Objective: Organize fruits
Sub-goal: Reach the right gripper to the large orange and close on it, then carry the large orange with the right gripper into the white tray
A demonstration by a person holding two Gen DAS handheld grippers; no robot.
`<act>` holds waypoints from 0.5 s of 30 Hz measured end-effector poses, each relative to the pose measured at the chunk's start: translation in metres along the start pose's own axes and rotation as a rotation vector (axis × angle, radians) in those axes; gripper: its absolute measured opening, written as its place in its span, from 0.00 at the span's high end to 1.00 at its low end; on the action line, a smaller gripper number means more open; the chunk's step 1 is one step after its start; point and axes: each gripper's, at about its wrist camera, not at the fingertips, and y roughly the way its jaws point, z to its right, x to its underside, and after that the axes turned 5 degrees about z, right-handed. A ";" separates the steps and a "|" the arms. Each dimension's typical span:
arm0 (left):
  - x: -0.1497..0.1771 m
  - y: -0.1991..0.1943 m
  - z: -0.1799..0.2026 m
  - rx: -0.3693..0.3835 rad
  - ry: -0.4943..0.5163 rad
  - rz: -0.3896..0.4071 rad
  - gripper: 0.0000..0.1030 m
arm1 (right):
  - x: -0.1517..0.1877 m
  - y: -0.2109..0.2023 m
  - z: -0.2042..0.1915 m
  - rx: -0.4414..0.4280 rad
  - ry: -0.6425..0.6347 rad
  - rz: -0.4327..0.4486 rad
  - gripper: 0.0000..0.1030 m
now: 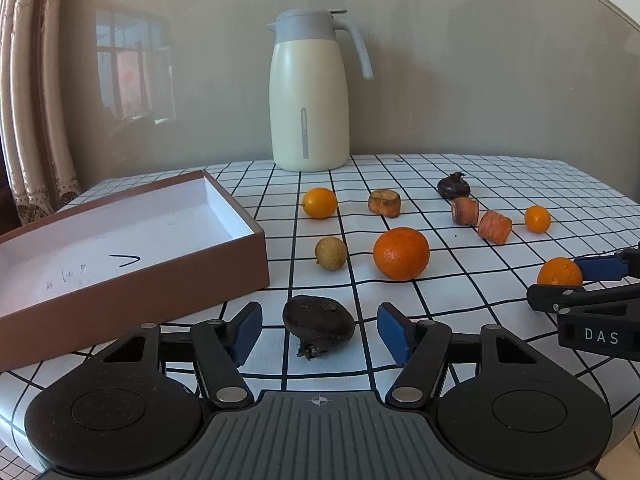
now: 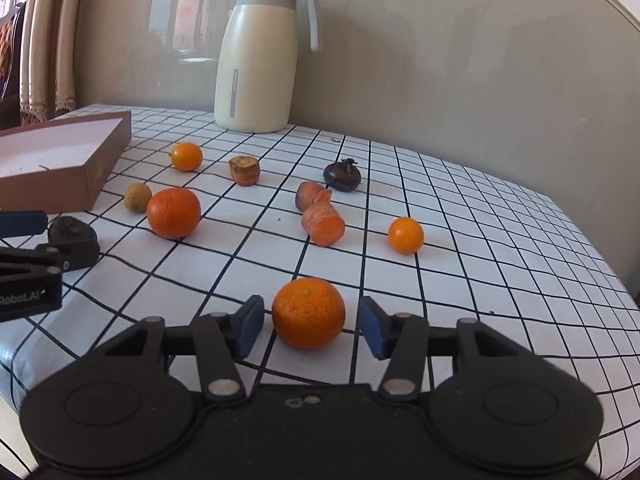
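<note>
Grasping stage: straddling the dark water chestnut (image 1: 319, 322) at lower centre with the left gripper (image 1: 319, 330), jaws half open, pads clear. Straddling the mandarin (image 2: 308, 313) at lower centre with the right gripper (image 2: 312, 326), jaws narrower, not yet pressing. Needing, likely, closing, then carrying toward the empty box (image 1: 132, 236) at left.

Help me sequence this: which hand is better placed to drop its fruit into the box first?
Left: its tool brackets the dark fruit right beside the open box.
</note>
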 end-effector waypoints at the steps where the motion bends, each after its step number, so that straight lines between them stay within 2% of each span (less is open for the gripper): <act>1: 0.000 0.002 0.001 0.003 0.000 -0.003 0.38 | 0.000 0.001 0.000 -0.006 0.004 -0.004 0.71; 2: 0.000 0.003 0.002 0.006 0.003 -0.004 0.43 | -0.001 0.001 0.001 -0.009 0.013 -0.003 0.71; 3: 0.000 0.005 0.003 0.004 0.008 -0.009 0.56 | -0.001 0.002 0.002 -0.012 0.019 -0.004 0.71; 4: 0.000 0.008 0.003 -0.001 0.012 -0.021 0.60 | -0.001 0.002 0.003 -0.015 0.025 -0.004 0.72; 8: 0.000 0.008 -0.002 0.015 -0.017 -0.017 0.60 | -0.002 0.001 0.006 -0.008 0.035 -0.001 0.72; 15: -0.008 -0.018 -0.018 0.003 -0.043 0.044 0.60 | -0.012 -0.014 -0.002 -0.016 0.040 0.060 0.72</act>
